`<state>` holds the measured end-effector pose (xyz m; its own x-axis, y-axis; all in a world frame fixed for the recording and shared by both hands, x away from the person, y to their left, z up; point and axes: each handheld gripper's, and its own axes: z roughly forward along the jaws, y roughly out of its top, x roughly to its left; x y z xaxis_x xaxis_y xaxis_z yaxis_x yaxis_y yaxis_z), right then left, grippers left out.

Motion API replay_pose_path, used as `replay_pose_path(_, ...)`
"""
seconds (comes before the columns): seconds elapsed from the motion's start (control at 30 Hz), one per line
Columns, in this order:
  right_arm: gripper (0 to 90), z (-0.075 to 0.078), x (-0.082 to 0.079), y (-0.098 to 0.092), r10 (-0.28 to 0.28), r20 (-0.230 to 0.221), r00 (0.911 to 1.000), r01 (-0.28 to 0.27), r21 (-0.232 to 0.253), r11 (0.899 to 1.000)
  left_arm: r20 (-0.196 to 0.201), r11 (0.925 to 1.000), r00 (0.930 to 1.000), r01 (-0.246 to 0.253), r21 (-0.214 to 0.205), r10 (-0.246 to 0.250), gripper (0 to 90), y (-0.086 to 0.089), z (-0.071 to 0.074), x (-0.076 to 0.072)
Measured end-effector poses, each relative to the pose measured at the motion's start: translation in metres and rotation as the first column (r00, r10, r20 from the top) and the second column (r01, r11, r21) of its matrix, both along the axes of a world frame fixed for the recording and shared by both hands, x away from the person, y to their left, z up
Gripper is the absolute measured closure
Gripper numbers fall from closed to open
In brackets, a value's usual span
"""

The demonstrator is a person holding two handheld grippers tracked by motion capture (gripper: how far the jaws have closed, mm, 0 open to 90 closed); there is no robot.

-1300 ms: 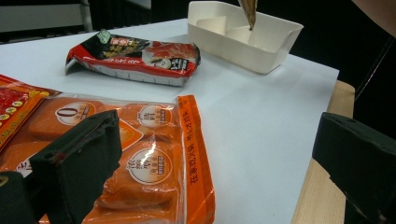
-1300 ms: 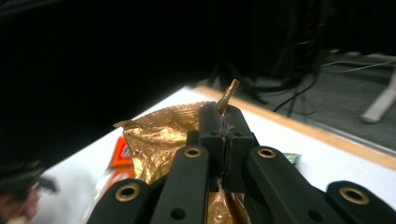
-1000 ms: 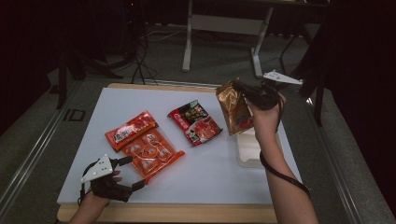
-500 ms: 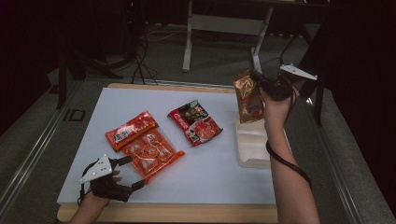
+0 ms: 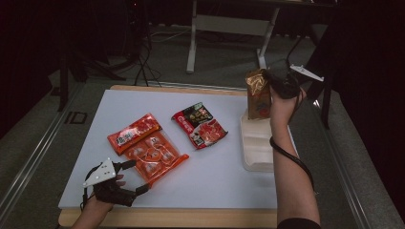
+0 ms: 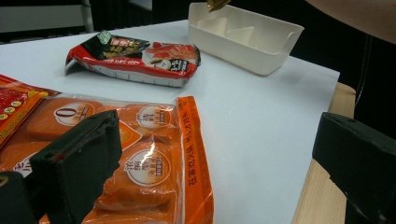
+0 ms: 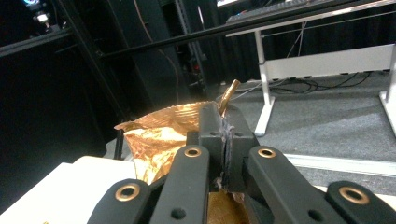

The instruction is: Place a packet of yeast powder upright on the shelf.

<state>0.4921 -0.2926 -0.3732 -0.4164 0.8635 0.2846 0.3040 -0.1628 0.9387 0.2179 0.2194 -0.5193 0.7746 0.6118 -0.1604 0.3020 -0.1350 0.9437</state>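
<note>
The right gripper (image 5: 276, 86) pinches a light, crinkly gold snack bag (image 5: 258, 95) by its top seal; the left gripper (image 5: 131, 179) gapes.

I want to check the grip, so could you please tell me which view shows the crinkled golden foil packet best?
The high view: the golden foil packet hangs whole from the right gripper above the white plastic tray. The right gripper view shows its top edge pinched; the left gripper view catches just its bottom tip.
</note>
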Motion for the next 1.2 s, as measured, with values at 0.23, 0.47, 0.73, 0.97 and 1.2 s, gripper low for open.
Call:
replay_pose_path(0.23, 88.8, -0.010, 0.014, -0.005, -0.020, 0.006, 0.9998, 0.020, 0.026, 0.999, -0.008, 0.9999, 0.9999, -0.008, -0.007, 0.008, 1.4, 0.001, -0.001, 0.001)
replay_pose_path(0.47, 88.8, -0.028, 0.024, -0.004, -0.038, -0.015, 0.9992, 0.039, 0.045, 0.998, -0.011, 1.0000, 0.9999, -0.004, -0.003, 0.004, 1.4, -0.001, -0.002, 0.002)
replay_pose_path(0.73, 88.8, -0.047, 0.024, -0.009, -0.058, -0.066, 0.9961, 0.063, 0.076, 0.995, -0.013, 1.0000, 0.9999, -0.008, -0.003, 0.008, 1.4, 0.000, -0.002, 0.002)
replay_pose_path(0.97, 88.5, -0.053, 0.016, -0.018, -0.041, -0.085, 0.9955, 0.049, 0.094, 0.994, -0.013, 1.0000, 0.9999, -0.007, -0.001, 0.007, 1.4, -0.001, -0.002, 0.002)
replay_pose_path(1.2, 87.8, -0.060, 0.006, -0.025, -0.046, -0.142, 0.9889, 0.056, 0.069, 0.996, -0.011, 1.0000, 0.9999, -0.007, 0.003, 0.007, 1.4, -0.001, -0.002, 0.003)
